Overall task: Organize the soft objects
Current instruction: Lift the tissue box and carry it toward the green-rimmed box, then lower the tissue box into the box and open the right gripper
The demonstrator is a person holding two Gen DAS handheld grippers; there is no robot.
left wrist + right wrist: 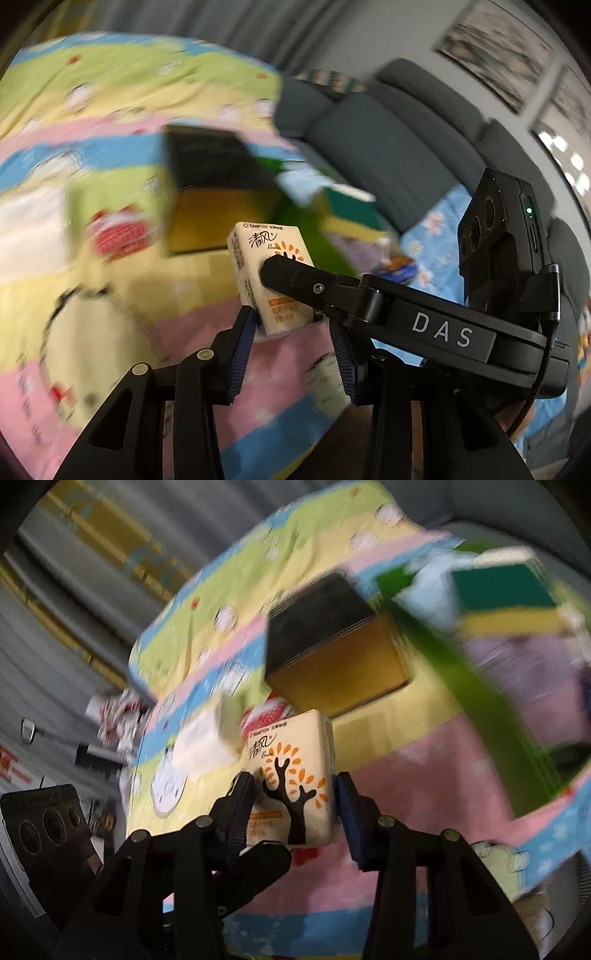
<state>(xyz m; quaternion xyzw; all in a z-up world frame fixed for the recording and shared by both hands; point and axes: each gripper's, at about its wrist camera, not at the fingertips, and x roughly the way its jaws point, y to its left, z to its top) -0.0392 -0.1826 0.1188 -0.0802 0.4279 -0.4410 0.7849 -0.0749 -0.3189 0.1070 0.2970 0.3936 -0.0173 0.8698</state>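
A cream tissue pack (pixel 271 275) with an orange tree print is held in the air above the colourful striped blanket (pixel 110 110). In the left wrist view the right gripper's black finger presses on the pack from the right. My left gripper (pixel 291 325) has wide jaws; the pack's lower corner rests against the left pad. In the right wrist view the pack (pixel 291 775) sits between the pads of my right gripper (pixel 295 797), which is shut on it. A brown and black open box (pixel 332 646) stands on the blanket just beyond the pack.
A green basket (pixel 491 686) holds a green and yellow sponge (pixel 506 602) and cloths, right of the box. A white cloth (pixel 203 742) lies left of the pack. A grey sofa (pixel 388 147) stands behind. Both views are motion-blurred.
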